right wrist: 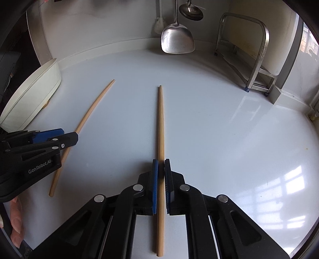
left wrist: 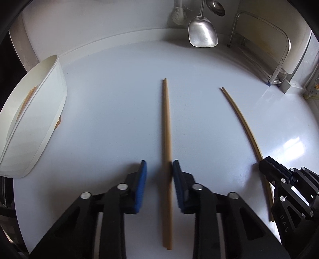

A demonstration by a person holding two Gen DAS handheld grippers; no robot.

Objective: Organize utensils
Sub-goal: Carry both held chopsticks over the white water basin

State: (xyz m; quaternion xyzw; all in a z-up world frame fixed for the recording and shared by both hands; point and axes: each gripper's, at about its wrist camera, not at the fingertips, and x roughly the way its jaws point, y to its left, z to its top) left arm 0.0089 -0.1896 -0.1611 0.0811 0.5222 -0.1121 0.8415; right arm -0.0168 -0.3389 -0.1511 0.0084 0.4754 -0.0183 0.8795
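Two wooden chopsticks lie lengthwise on the white counter (left wrist: 119, 99). One chopstick (left wrist: 166, 119) runs between the blue pads of my left gripper (left wrist: 159, 162). The right pad touches it and the left pad stands clear, so the left gripper is open. My right gripper (right wrist: 161, 161) is shut on the other chopstick (right wrist: 161, 119), its pads pressed on both sides. In the left wrist view, that right gripper (left wrist: 265, 165) sits on the curved-looking chopstick (left wrist: 241, 119). A white oval container (left wrist: 49, 95) at the left holds several wooden sticks (left wrist: 28, 99).
A steel spatula (left wrist: 202, 33), a ladle (left wrist: 216, 9) and a brush (left wrist: 178, 16) hang at the back wall. A metal rack (left wrist: 279, 65) stands at the back right. A person's fingers (right wrist: 17, 219) show behind the left gripper (right wrist: 69, 137).
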